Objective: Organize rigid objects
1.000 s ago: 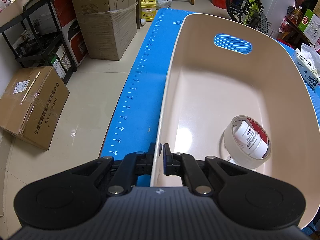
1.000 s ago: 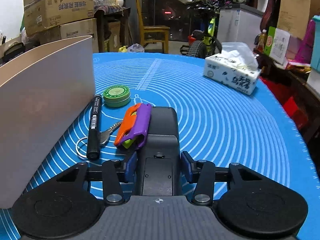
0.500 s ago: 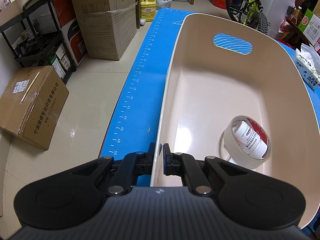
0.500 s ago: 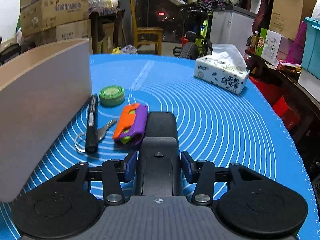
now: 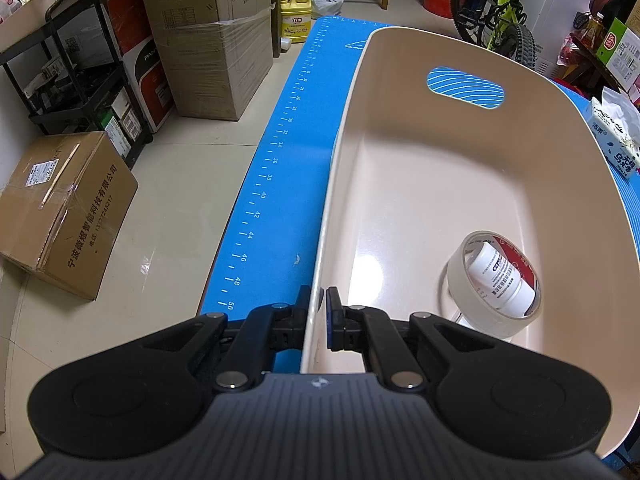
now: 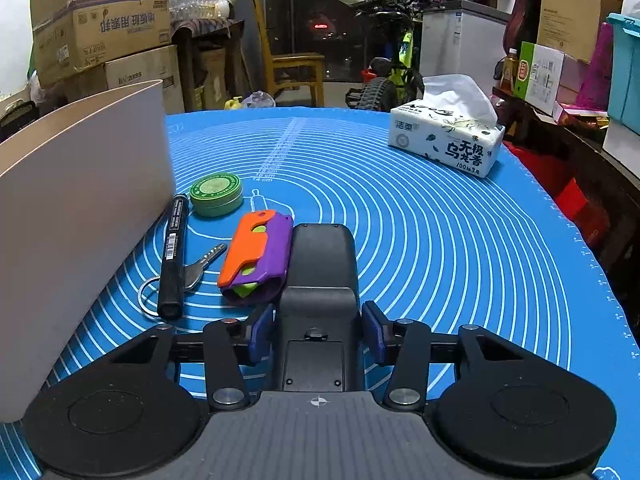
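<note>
My left gripper (image 5: 318,312) is shut on the near left rim of a beige plastic bin (image 5: 400,168). Inside the bin lie a roll of clear tape (image 5: 468,280) and a white bottle (image 5: 500,280) resting in its hole. My right gripper (image 6: 318,328) is shut on a black remote-like device (image 6: 322,276) and holds it above the blue mat (image 6: 440,240). On the mat to its left lie an orange and purple toy (image 6: 258,252), a black marker (image 6: 173,252), a key on a ring (image 6: 200,266) and a green round tin (image 6: 216,194). The bin's outer wall (image 6: 80,216) stands at the left.
A tissue pack (image 6: 446,140) sits at the mat's far right. Cardboard boxes (image 5: 68,208), a black shelf rack (image 5: 80,68) and a yellow jug (image 5: 295,24) stand on the floor left of the table. A bicycle (image 5: 496,16) stands behind.
The right gripper has risen and drawn back with the black device, so the objects on the mat look farther below. The left gripper has stayed clamped on the bin rim.
</note>
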A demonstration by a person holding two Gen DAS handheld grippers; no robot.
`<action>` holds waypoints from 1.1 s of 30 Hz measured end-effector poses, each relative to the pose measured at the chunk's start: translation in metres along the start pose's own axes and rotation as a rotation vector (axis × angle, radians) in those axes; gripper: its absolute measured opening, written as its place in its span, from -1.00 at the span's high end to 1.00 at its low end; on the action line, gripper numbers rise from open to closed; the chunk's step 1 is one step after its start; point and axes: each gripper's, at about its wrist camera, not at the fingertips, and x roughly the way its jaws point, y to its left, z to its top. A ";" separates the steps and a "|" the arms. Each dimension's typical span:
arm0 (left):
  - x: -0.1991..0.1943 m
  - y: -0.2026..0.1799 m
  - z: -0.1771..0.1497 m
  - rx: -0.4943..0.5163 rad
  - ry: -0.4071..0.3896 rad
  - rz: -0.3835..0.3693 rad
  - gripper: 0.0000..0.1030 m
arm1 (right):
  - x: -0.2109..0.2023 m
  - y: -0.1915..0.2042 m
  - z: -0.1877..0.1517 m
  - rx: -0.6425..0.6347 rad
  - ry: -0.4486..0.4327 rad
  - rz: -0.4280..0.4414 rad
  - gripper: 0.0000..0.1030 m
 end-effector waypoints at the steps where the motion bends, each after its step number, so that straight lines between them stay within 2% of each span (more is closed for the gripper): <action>1: 0.000 0.000 0.000 0.000 0.000 0.000 0.85 | -0.001 0.001 -0.001 0.001 -0.003 -0.005 -0.04; 7: 0.000 0.000 0.000 0.000 0.000 0.000 0.85 | -0.013 0.001 -0.010 0.009 -0.033 -0.037 -0.04; 20: 0.001 -0.001 0.000 0.000 0.000 0.000 0.85 | -0.040 0.003 -0.002 0.010 -0.124 -0.015 -0.04; 27: 0.001 -0.001 0.000 -0.001 0.000 -0.001 0.85 | -0.061 0.014 0.024 0.013 -0.187 0.038 -0.04; 33: 0.001 -0.001 0.000 -0.003 0.000 -0.002 0.85 | -0.085 0.038 0.060 -0.029 -0.270 0.137 -0.04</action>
